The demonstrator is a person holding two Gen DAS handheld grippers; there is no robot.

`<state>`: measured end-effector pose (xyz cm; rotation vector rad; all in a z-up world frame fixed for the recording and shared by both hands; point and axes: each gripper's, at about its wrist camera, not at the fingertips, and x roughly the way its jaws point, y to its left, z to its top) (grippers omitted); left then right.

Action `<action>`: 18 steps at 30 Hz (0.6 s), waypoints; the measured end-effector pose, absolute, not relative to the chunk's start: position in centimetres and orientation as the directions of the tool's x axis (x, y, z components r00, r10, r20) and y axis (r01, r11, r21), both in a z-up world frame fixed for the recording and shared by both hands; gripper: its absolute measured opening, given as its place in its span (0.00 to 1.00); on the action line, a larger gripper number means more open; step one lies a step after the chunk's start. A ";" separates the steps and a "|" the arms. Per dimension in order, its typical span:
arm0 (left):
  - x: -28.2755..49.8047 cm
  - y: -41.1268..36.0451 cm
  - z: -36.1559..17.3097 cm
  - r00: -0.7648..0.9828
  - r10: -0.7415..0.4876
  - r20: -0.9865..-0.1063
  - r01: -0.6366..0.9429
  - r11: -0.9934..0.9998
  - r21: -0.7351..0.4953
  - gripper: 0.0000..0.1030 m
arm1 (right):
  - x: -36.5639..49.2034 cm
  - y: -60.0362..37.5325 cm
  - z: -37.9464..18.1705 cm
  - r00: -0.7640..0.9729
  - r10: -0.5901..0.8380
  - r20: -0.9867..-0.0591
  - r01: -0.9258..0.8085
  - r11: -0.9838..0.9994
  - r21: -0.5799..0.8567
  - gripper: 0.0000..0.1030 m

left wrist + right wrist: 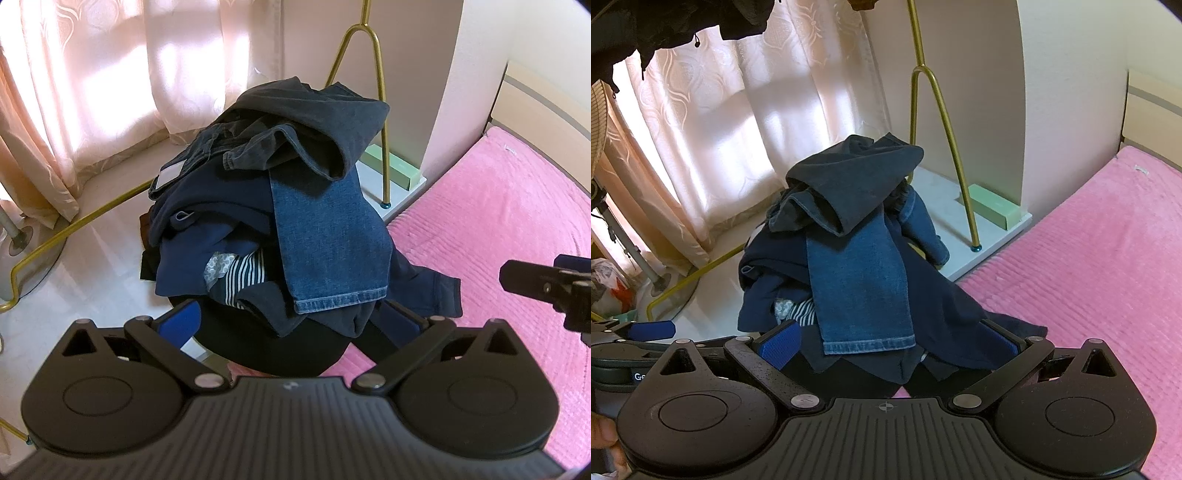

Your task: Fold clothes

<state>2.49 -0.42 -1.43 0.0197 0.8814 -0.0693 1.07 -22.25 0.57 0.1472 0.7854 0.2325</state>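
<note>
Hovering with fingers spread and empty, both the left gripper [291, 321] and right gripper [890, 339] face a clothes pile [273, 206] at frame centre; the jeans leg [328, 240] hangs lengthwise toward them, beside the pink bed [498, 229].

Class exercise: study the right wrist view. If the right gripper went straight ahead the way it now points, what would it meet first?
Most likely the pile of clothes. The right gripper is open and aimed at the pile's lower part, where the blue jeans leg hangs over dark navy fabric. Which layer it touches first is unclear, since depth is hard to judge.
</note>
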 end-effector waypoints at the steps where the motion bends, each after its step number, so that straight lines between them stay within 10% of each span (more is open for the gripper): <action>1: 2.5 -0.4 -1.5 0.633 -0.053 -0.772 0.069 0.998 -0.012 0.99 | 1.0 -22.3 0.5 0.683 0.260 -0.682 -0.152 0.965 0.216 1.00; 18: 2.7 -0.4 -1.8 0.622 -0.048 -0.782 0.050 0.999 -0.021 0.99 | 1.2 -22.5 0.2 0.679 0.255 -0.688 -0.144 0.966 0.217 1.00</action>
